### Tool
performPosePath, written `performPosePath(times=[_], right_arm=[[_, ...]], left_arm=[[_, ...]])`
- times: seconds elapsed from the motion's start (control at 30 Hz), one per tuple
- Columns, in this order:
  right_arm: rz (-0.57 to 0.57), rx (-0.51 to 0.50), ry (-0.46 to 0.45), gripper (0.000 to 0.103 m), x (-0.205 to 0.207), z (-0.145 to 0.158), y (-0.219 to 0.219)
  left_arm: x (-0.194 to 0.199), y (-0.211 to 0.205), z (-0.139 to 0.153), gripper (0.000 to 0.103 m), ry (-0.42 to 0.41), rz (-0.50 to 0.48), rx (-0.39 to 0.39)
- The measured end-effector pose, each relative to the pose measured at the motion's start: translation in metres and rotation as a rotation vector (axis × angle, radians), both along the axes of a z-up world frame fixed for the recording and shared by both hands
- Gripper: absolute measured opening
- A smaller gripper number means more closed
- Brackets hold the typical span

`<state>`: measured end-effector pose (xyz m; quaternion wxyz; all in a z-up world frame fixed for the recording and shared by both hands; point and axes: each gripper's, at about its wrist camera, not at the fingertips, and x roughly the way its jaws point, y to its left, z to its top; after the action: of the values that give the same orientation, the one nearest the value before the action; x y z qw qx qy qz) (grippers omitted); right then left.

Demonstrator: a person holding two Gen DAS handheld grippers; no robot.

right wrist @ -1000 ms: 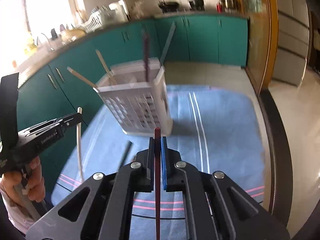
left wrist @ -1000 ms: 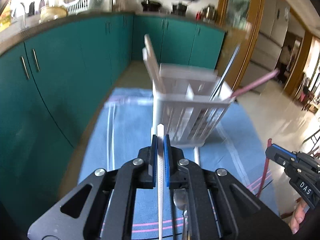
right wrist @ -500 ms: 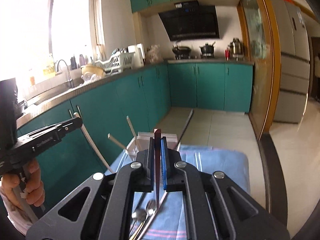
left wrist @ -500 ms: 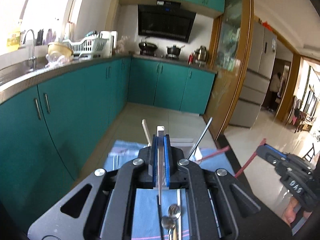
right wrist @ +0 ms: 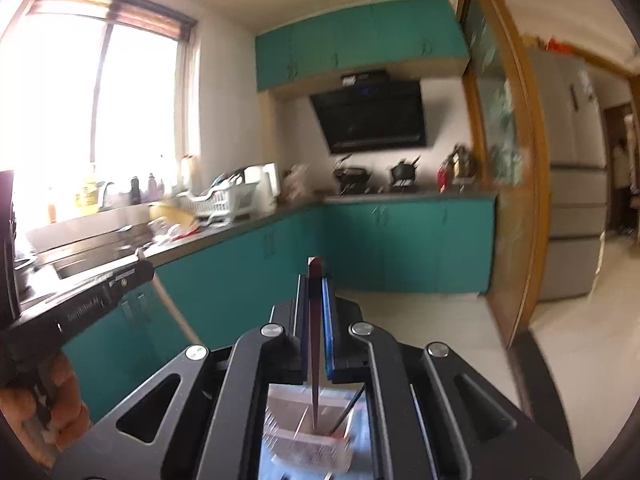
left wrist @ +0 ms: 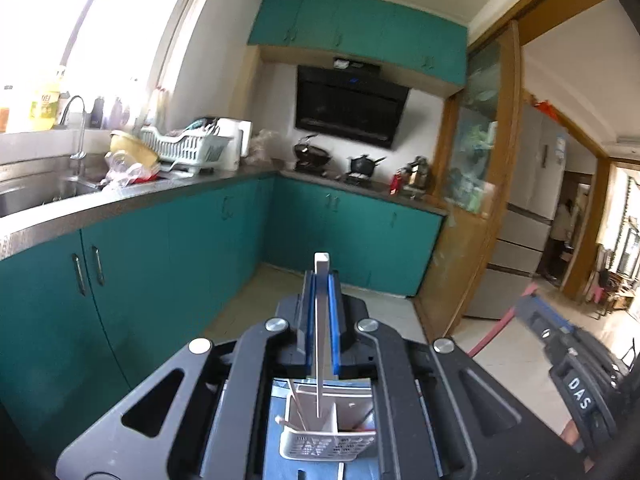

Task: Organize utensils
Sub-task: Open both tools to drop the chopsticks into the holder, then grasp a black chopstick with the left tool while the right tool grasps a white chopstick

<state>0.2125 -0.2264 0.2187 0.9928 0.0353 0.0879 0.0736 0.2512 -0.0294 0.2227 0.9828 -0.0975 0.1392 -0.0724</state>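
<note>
Both grippers pinch chopsticks: left gripper (left wrist: pixel 322 280) a white chopstick (left wrist: pixel 319 344), right gripper (right wrist: pixel 315 280) a dark one (right wrist: pixel 315 360); either could miss the basket (left wrist: pixel 328 446) at lower centre if dropped askew.

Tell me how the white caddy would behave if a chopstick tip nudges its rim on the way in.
The caddy looks like thin slotted plastic, so it is probably light and may slide on the blue cloth. It stands tall on a narrow base, with sticks leaning out of it, so a sideways push at the rim could tip it. A straight-down entry seems safer.
</note>
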Motion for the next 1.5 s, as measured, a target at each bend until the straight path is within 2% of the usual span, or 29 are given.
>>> performPosePath(times=[0.27, 0.57, 0.6, 0.63, 0.67, 0.8, 0.9, 1.03, 1.1, 1.17, 1.23, 1.33, 1.4, 1.5], right_arm=[[-0.010, -0.023, 0.081, 0.007, 0.055, -0.043, 0.010], [-0.008, 0.005, 0.172, 0.008, 0.070, -0.073, 0.007], [-0.011, -0.001, 0.175, 0.018, 0.069, -0.074, 0.007], [-0.012, -0.006, 0.170, 0.032, 0.066, -0.075, 0.005], [-0.016, -0.009, 0.163, 0.038, 0.062, -0.075, 0.005], [-0.024, -0.016, 0.133, 0.039, 0.039, -0.070, 0.000], [-0.014, 0.007, 0.101, 0.039, 0.004, -0.067, -0.012], [0.006, 0.043, 0.094, 0.040, -0.050, -0.087, -0.033], [0.019, 0.070, 0.171, 0.040, -0.064, -0.115, -0.041], [0.027, 0.091, 0.292, 0.040, -0.061, -0.151, -0.045], [0.030, 0.105, 0.447, 0.039, -0.047, -0.196, -0.043], [0.031, 0.144, 0.705, 0.036, -0.023, -0.263, -0.033], [0.061, 0.125, 0.789, 0.036, -0.021, -0.289, -0.017], [0.097, 0.069, 0.836, 0.036, -0.019, -0.304, 0.006]], left_arm=[[0.048, -0.006, -0.042, 0.006, 0.098, 0.031, 0.016], [0.068, -0.003, -0.079, 0.006, 0.174, 0.034, 0.014], [0.068, -0.002, -0.081, 0.006, 0.179, 0.038, 0.008], [0.067, 0.000, -0.083, 0.011, 0.180, 0.041, 0.006], [0.065, 0.002, -0.084, 0.015, 0.180, 0.038, 0.001], [0.052, 0.006, -0.088, 0.019, 0.166, 0.034, 0.016], [0.027, 0.016, -0.093, 0.026, 0.154, 0.035, 0.010], [-0.011, 0.030, -0.115, 0.032, 0.156, 0.040, 0.013], [-0.023, 0.032, -0.136, 0.034, 0.184, 0.037, 0.048], [-0.027, 0.028, -0.164, 0.035, 0.235, 0.017, 0.096], [-0.023, 0.023, -0.198, 0.035, 0.309, -0.014, 0.133], [-0.014, 0.018, -0.252, 0.035, 0.482, -0.030, 0.146], [-0.014, 0.021, -0.274, 0.035, 0.547, -0.023, 0.143], [-0.015, 0.027, -0.293, 0.035, 0.599, 0.000, 0.155]])
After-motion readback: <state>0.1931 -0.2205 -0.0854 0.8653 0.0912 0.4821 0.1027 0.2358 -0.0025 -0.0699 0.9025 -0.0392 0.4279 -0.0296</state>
